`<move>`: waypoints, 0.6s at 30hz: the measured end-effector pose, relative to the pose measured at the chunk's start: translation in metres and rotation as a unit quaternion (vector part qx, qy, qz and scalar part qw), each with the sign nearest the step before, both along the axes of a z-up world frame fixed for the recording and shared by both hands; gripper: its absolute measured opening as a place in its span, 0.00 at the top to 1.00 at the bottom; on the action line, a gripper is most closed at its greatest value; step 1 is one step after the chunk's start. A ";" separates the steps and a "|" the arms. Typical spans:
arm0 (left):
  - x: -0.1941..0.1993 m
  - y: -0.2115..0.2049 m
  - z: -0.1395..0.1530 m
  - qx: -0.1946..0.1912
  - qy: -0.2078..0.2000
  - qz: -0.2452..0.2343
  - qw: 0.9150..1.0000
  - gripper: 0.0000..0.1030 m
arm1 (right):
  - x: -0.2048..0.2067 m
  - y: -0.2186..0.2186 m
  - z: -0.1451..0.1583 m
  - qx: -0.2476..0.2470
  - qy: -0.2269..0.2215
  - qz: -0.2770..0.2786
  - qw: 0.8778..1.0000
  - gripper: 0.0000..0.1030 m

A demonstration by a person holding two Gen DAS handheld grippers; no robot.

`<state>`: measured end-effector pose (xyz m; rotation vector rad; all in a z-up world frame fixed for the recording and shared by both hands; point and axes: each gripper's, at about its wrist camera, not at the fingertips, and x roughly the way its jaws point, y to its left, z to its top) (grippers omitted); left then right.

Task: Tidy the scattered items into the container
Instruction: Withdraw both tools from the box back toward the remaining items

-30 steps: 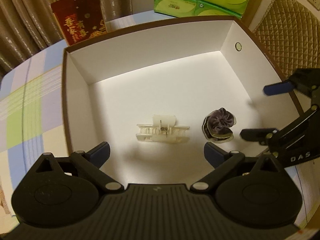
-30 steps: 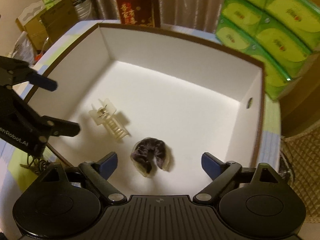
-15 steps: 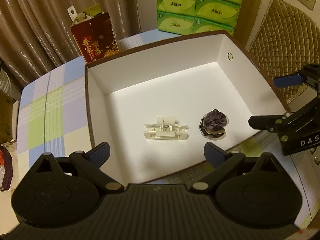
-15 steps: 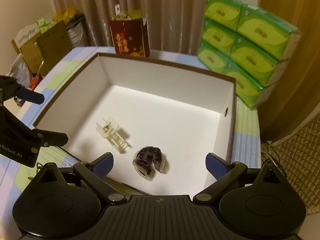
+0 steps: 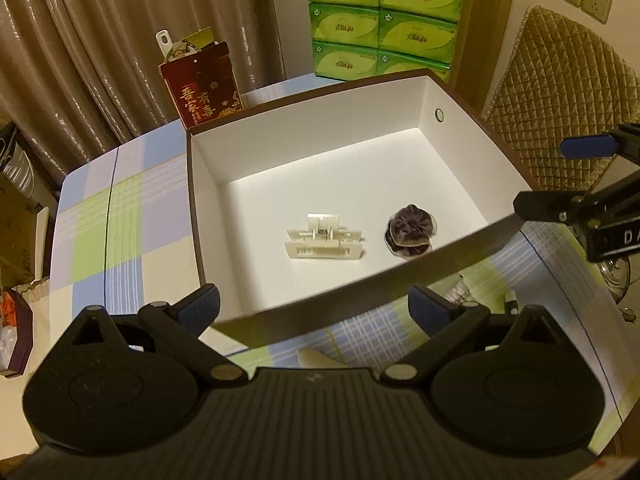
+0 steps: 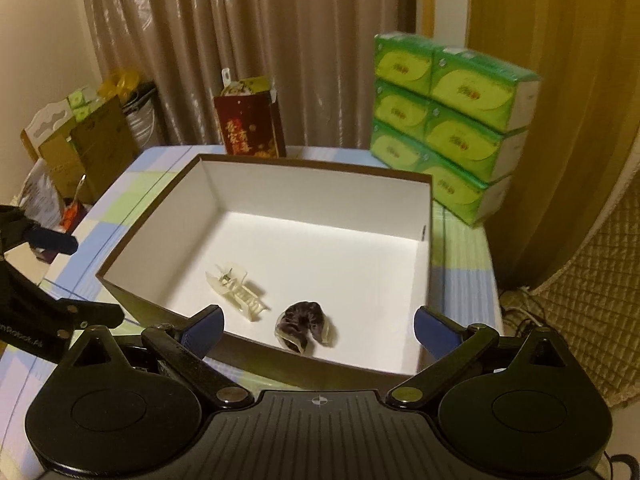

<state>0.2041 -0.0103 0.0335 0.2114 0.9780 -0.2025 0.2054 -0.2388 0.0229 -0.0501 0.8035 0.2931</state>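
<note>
A brown box with a white inside (image 5: 400, 280) (image 6: 160, 216) stands on the checked tablecloth. In it lie a cream hair claw clip (image 5: 324, 242) (image 6: 236, 291) and a dark purple scrunchie in clear wrap (image 5: 409, 230) (image 6: 304, 326). My left gripper (image 5: 314, 312) is open and empty, held above the table in front of the box's near wall. My right gripper (image 6: 318, 330) is open and empty, over the box's near edge; it also shows at the right of the left wrist view (image 5: 568, 176). The left gripper shows at the left of the right wrist view (image 6: 60, 276).
A red gift bag (image 5: 202, 84) (image 6: 250, 126) stands behind the box. Green tissue packs (image 5: 380, 20) (image 6: 448, 120) are stacked at the back. A pale item (image 5: 316, 360) and small bits (image 5: 460, 294) lie on the cloth before the box. A quilted chair (image 5: 560, 96) stands right.
Both grippers have drawn back and up out of the box, staying open. The clip and the scrunchie lie where they were on the box floor.
</note>
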 end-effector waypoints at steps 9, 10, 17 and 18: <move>-0.029 0.013 0.004 -0.012 -0.006 0.013 1.000 0.04 | -0.030 -0.002 0.003 -0.007 -0.008 -0.016 1.000 0.04; -0.034 0.015 0.005 -0.014 -0.009 0.014 1.000 0.04 | -0.033 -0.003 0.002 -0.007 -0.009 -0.018 1.000 0.04; -0.064 0.034 0.000 -0.012 -0.026 0.029 0.999 0.04 | -0.058 -0.009 -0.013 0.000 -0.003 -0.039 0.999 0.04; -0.069 0.037 -0.002 -0.011 -0.027 0.032 0.999 0.04 | -0.062 -0.010 -0.015 0.002 0.000 -0.043 0.999 0.04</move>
